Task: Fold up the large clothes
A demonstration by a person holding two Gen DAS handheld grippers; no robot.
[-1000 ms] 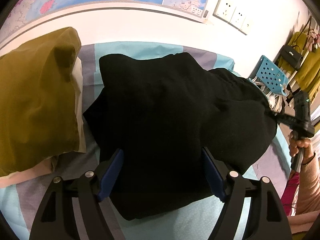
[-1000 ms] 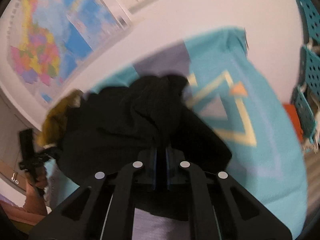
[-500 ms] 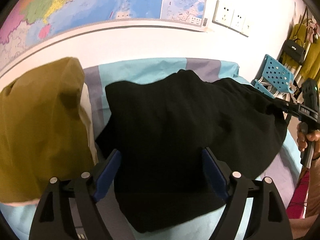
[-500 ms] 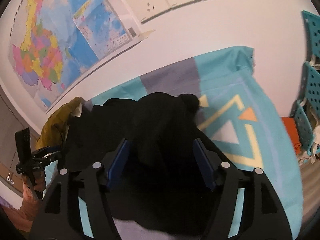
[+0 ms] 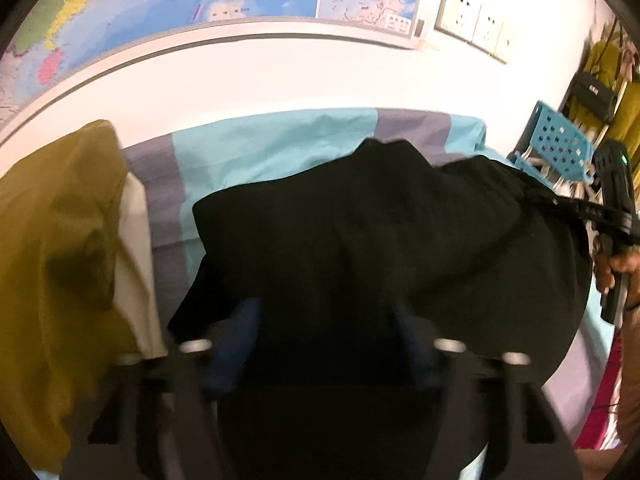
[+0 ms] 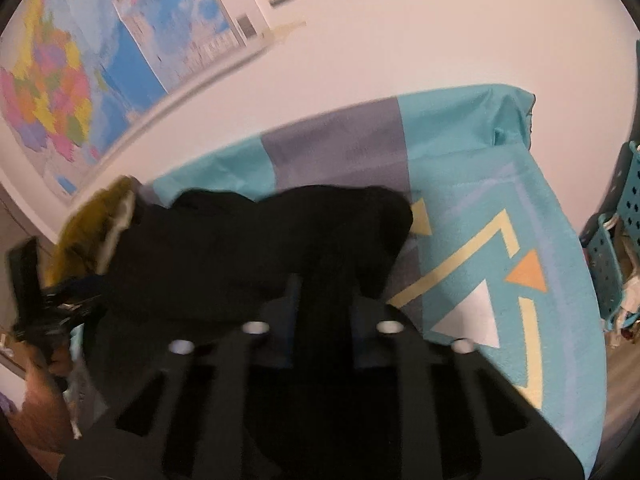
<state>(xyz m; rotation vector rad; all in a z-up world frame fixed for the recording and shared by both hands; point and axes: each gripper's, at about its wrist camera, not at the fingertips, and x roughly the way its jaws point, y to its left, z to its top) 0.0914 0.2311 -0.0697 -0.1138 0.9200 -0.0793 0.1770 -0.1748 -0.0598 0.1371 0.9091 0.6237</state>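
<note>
A large black garment (image 5: 380,240) lies bunched on the teal and grey bed sheet (image 5: 280,144). My left gripper (image 5: 324,320) hangs over its near edge with black cloth between the blurred blue pads. Its jaws are closing but still stand wide. In the right wrist view the same garment (image 6: 260,248) fills the middle. My right gripper (image 6: 323,296) has its jaws closing, nearly together, and pinches a fold of the cloth. From the left wrist view the right gripper (image 5: 560,204) bites the garment's right edge, with a hand (image 5: 616,268) on its handle.
An olive cushion over a cream one (image 5: 52,260) sits at the bed's left side. Blue perforated crates (image 5: 556,144) stand off the bed's right end. The white wall behind carries a map (image 5: 180,4) and sockets (image 5: 472,12). Patterned sheet (image 6: 500,260) lies right of the garment.
The right gripper's jaws opened wide half a second ago and have come together again on the cloth. The left gripper's jaws have narrowed a little, and both views have drawn back from the wall.
</note>
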